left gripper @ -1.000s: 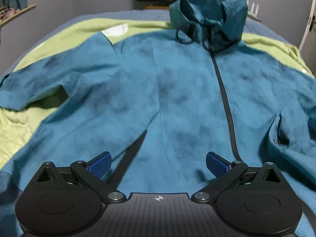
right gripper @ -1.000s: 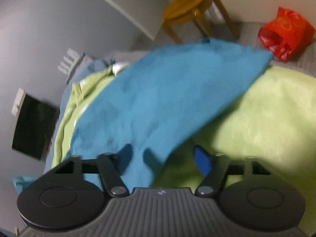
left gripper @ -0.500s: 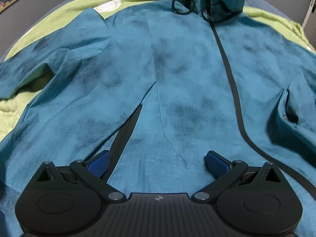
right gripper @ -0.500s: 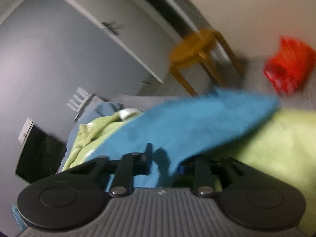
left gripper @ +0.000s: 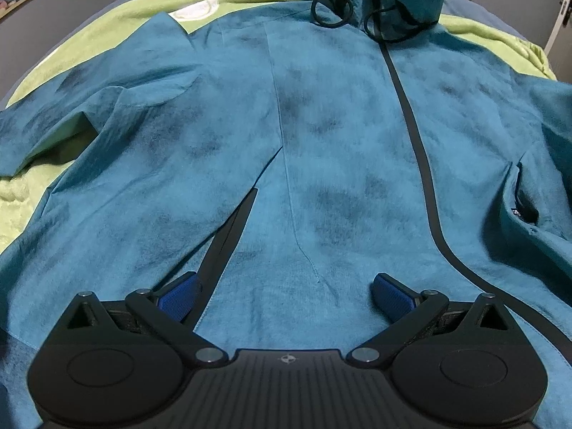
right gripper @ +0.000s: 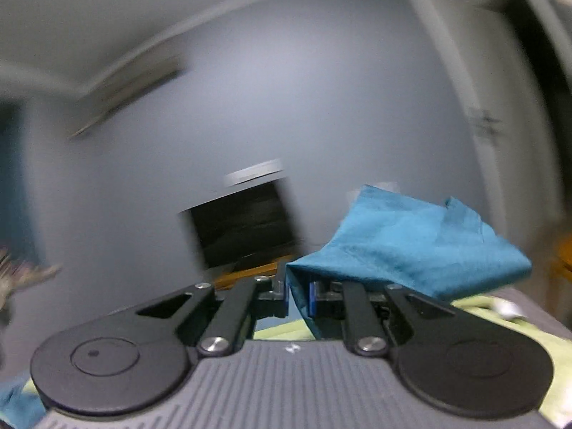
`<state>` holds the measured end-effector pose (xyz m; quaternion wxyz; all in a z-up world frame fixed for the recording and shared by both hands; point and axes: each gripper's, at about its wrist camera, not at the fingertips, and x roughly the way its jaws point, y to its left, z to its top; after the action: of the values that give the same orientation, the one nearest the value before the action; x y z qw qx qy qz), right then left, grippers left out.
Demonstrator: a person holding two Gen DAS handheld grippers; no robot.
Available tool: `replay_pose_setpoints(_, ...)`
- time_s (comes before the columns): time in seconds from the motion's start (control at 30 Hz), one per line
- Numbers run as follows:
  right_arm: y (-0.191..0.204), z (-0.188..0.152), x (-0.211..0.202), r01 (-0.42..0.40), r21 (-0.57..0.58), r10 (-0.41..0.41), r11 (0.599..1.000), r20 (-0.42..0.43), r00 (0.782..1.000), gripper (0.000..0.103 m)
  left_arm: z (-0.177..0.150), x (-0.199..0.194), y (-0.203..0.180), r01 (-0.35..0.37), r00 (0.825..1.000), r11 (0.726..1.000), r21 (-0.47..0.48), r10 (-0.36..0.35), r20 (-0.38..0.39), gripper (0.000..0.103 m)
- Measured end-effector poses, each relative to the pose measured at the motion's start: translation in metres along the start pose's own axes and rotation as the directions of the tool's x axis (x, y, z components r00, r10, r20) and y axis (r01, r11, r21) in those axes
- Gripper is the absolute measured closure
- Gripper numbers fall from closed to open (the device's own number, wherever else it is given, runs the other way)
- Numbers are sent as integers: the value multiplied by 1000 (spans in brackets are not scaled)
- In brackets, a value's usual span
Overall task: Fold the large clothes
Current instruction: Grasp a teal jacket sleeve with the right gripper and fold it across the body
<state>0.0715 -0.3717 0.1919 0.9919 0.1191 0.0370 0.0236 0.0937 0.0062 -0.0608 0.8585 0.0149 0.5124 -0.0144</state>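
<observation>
1. teal hooded zip jacket (left gripper: 321, 136) lies spread flat on a light green fleece blanket (left gripper: 118, 18).
2. left gripper (left gripper: 286, 295) hangs over the jacket's lower front, jaws wide apart, holding nothing.
3. right gripper (right gripper: 298, 295) has just been closing; it is clamped on a lifted fold of the jacket (right gripper: 411, 243).

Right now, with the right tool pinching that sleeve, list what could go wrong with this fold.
1. The right tool grips only a thin edge of the sleeve; its jaws have just been closing, and a fast swing could pull the cloth free.
2. The left tool hangs open over the jacket, pinning nothing, so the body may drag.
3. The drawstring lies loose and could bunch into the fold.
</observation>
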Motion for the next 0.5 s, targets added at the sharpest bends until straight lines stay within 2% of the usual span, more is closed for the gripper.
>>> replay_pose_setpoints(0.07, 40, -11, 18, -101, -23, 100, 995, -51, 994, 93, 0, 0, -1, 2, 1000, 1000, -2, -2, 2, 0)
replay_pose_setpoints(0.17, 98, -44, 41, -223, -43, 213, 974, -159, 964, 93, 0, 0, 1, 12, 1000, 1000, -10, -12, 7, 0)
replay_pose_setpoints(0.23, 133, -73, 57, -284, -54, 257, 957, -290, 922, 92, 0, -1, 2, 17, 1000, 1000, -15, -17, 10, 0)
replay_pose_setpoints(0.3, 153, -101, 67, -316, -80, 256, 946, -417, 872, 91, 0, -2, 4, 29, 999, 999, -28, -28, 18, 0)
replay_pose_setpoints(0.33, 158, -114, 63, -321, -93, 249, 942, -448, 859, 87, 0, -4, 6, 39, 999, 998, -42, -38, 26, 0)
replay_pose_setpoints(0.37, 157, -121, 60, -319, -97, 240, 943, -464, 852, 81, 0, -6, 10, 52, 998, 997, -56, -50, 36, 0)
replay_pose_setpoints(0.43, 139, -125, 51, -292, -70, 227, 954, -471, 853, 43, 0, -10, 18, 88, 995, 991, -97, -82, 65, 0)
replay_pose_setpoints(0.5, 106, -124, 40, -231, -21, 197, 973, -453, 870, 22, 2, -15, 27, 125, 989, 981, -147, -112, 97, 0)
